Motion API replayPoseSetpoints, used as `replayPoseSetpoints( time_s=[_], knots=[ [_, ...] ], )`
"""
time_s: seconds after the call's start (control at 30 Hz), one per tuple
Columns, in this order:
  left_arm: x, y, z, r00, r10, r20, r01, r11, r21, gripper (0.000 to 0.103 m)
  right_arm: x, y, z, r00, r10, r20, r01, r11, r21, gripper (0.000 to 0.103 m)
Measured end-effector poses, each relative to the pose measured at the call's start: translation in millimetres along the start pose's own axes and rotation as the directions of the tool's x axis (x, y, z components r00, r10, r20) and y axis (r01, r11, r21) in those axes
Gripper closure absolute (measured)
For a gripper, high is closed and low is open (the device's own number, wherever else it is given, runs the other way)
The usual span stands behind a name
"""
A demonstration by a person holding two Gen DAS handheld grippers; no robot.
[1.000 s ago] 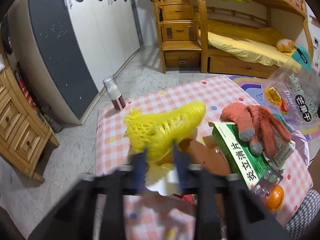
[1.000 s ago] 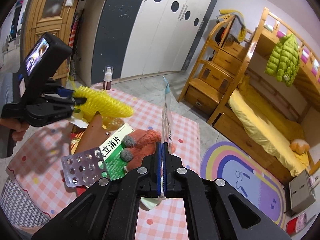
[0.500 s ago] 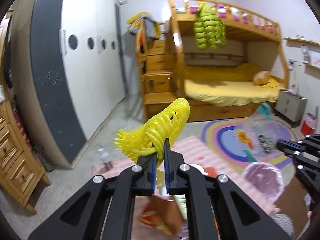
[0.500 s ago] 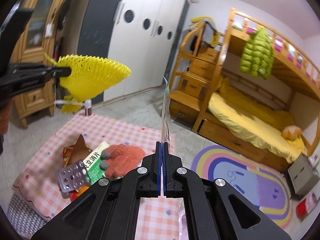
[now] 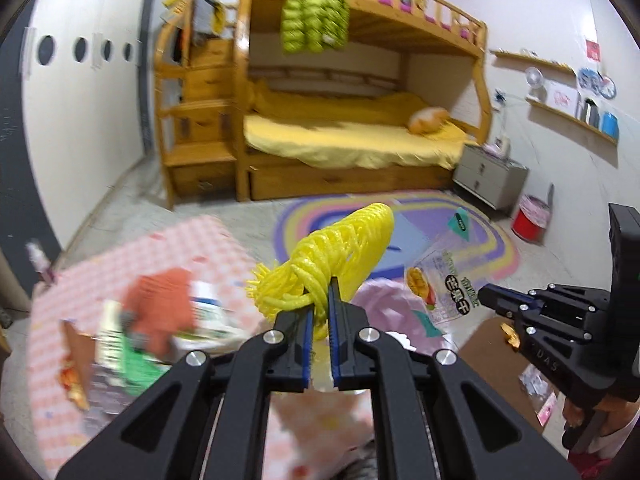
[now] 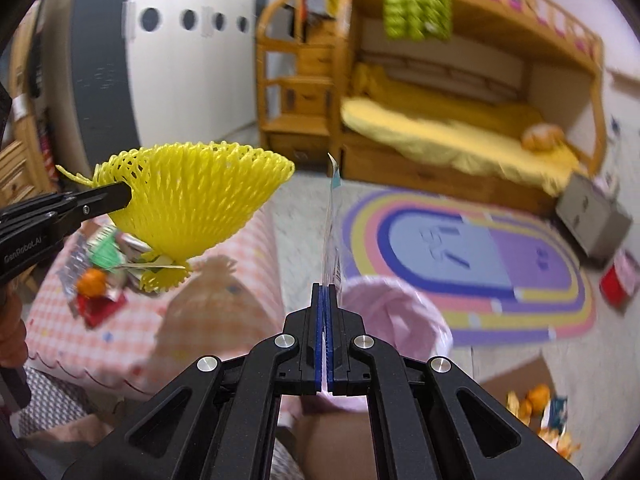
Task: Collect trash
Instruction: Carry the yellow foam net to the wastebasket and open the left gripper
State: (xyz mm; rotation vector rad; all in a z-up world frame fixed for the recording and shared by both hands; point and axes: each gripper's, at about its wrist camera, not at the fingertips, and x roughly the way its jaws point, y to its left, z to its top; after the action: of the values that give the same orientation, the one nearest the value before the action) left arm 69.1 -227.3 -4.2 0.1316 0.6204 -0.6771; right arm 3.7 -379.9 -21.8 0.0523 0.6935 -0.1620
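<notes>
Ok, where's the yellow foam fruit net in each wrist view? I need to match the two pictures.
Left wrist view: yellow foam fruit net sits centre, pinched between the left hand-held gripper fingers, pointing up and right.
Right wrist view: the net is at left of centre, fanned open, held from the left edge.
Shared landmark: the pink-lined trash bin, below the net in both.

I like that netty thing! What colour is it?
Bright yellow. The foam fruit net held in the left tongs shows best in the right wrist view.
</notes>
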Motion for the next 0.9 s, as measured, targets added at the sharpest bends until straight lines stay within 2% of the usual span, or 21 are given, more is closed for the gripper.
replayPoseSetpoints(
  time_s=[0.23, 0.4, 0.57, 0.63, 0.67, 0.7, 0.73, 0.77, 0.8, 0.83, 0.9],
  knots=[
    [64.2, -42.3, -7.1, 0.99, -0.077, -0.116, 0.079, 0.997, 0.014, 0.098, 35.2, -41.8, -27.4, 0.997, -0.015, -0.073, 0.022, 0.995, 0.095, 0.102],
    [101.4, -56.1, -8.9, 0.981, -0.119, -0.156, 0.121, 0.993, 0.003, 0.098, 65.6, -71.4, -42.1, 0.993, -0.015, -0.116, 0.033, 0.986, 0.162, 0.102],
    [131.6, -66.4, -8.1, 0.974, -0.126, -0.19, 0.128, 0.992, 0.002, 0.097, 99.7, -92.2, -50.6, 0.985, -0.008, -0.171, 0.047, 0.973, 0.228, 0.102],
    [136.3, -67.7, -6.3, 0.972, -0.126, -0.196, 0.13, 0.991, 0.009, 0.089, 111.8, -94.8, -52.3, 0.983, -0.008, -0.183, 0.05, 0.973, 0.226, 0.1],
    [137.8, -68.1, -6.2, 0.972, -0.125, -0.197, 0.129, 0.992, 0.011, 0.077, 115.8, -95.0, -53.2, 0.982, -0.011, -0.188, 0.054, 0.973, 0.226, 0.097],
    [137.9, -67.8, -5.6, 0.973, -0.12, -0.195, 0.125, 0.992, 0.012, 0.058, 118.5, -94.9, -53.7, 0.982, -0.011, -0.191, 0.055, 0.972, 0.227, 0.095],
    [136.6, -66.8, -5.2, 0.975, -0.118, -0.189, 0.122, 0.992, 0.011, 0.05, 122.1, -96.0, -54.2, 0.981, -0.009, -0.195, 0.055, 0.972, 0.229, 0.093],
    [135.4, -65.2, -5.6, 0.977, -0.109, -0.185, 0.113, 0.994, 0.011, 0.038, 125.4, -97.6, -54.9, 0.98, -0.004, -0.2, 0.053, 0.97, 0.237, 0.08],
    [133.9, -63.3, -5.9, 0.978, -0.1, -0.184, 0.104, 0.995, 0.011, 0.035, 125.1, -98.0, -55.5, 0.979, -0.01, -0.202, 0.059, 0.969, 0.241, 0.064],
    [132.9, -61.3, -6.5, 0.977, -0.096, -0.188, 0.1, 0.995, 0.01, 0.035, 125.1, -101.2, -55.6, 0.979, -0.015, -0.201, 0.065, 0.968, 0.243, 0.059],
    [130.7, -57.7, -7.8, 0.977, -0.082, -0.197, 0.086, 0.996, 0.012, 0.035, 117.9, -101.5, -55.4, 0.98, -0.027, -0.197, 0.076, 0.967, 0.244, 0.058]
  ],
)
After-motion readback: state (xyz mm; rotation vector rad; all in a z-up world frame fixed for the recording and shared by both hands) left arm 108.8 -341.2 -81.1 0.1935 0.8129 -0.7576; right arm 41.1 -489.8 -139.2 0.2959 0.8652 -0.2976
